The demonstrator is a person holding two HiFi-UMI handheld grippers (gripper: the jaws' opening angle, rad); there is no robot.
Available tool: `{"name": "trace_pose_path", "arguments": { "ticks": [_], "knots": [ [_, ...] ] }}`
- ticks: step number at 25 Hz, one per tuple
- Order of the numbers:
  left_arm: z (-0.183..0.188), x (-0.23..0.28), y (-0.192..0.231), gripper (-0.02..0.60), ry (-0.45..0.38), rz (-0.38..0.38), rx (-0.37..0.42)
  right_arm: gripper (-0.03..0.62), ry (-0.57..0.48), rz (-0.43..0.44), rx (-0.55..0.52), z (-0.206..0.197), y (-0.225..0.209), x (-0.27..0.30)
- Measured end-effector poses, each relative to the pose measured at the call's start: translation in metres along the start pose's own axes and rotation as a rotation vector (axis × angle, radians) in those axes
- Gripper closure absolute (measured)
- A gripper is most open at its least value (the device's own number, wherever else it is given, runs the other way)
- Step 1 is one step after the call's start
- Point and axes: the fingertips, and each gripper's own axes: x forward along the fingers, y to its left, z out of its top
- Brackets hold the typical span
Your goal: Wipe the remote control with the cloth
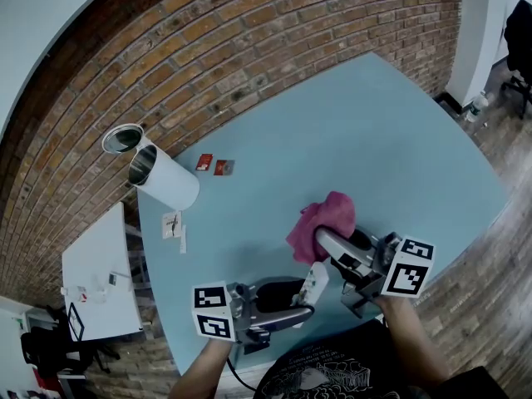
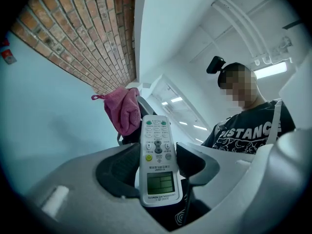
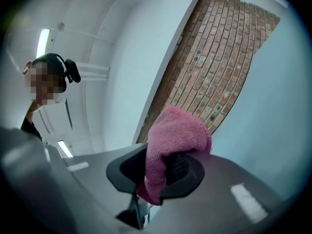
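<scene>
**A:** Why did we have the remote control (image 2: 156,150) up off the worktop (image 1: 374,140) at all?

**B:** So that its faces could be reached. We held it in the left tongs (image 2: 157,170), which were closed across the width of its lower half. The jaws stood wide only because the body is wide. It hung in the air over the near edge of the worktop, close in front of us, with the button end pointing away from the tongs.

**A:** And the grip sat down by the display?

**B:** Yes, and we judged that deliberate. It left most of the buttons and the top end bare for wiping.

**A:** And the cloth (image 3: 176,130)?

**B:** The right tongs (image 3: 157,175) were clamped on a fold of it, with a bunched pink wad standing proud of the jaw tips. That wad was our working surface, and the hard tips sat behind it.

**A:** Was it on the remote?

**B:** In the left gripper view the wad lay just past the remote's top end, towards its left side. We could not tell whether it touched. We took the wiping as about to begin, or barely under way.

**A:** What did the next stroke call for?

**B:** We had to draw the wad along the button face while the left grip held firm. Such a light plastic body could twist or slip between the pads if we pressed hard.
</scene>
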Motion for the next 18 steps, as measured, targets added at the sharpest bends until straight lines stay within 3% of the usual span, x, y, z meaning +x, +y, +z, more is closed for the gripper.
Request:
{"name": "trace_pose_path", "arguments": {
  "ticks": [4, 7, 13, 18],
  "knots": [
    [0.006, -0.005, 0.001, 0.345, -0.082, -0.028, -0.061, 0.528, -0.029, -0.024, -0.022, 0.010, -0.002, -0.001],
    [0.020, -0.016, 0.003, 0.345, -0.210, -0.059, -0.134, 0.528, -0.029, -0.076, -0.058, 0.012, -0.009, -0.002],
    [0.068, -0.056, 0.008, 0.345, -0.529, -0.117, -0.232, 0.528, 0.092, -0.074, -0.156, -0.018, -0.001, 0.007],
    [0.092, -0.078, 0.009, 0.344, -0.676, -0.132, -0.259, 0.528, 0.208, -0.014, -0.230, -0.049, 0.017, 0.022]
  ]
}}
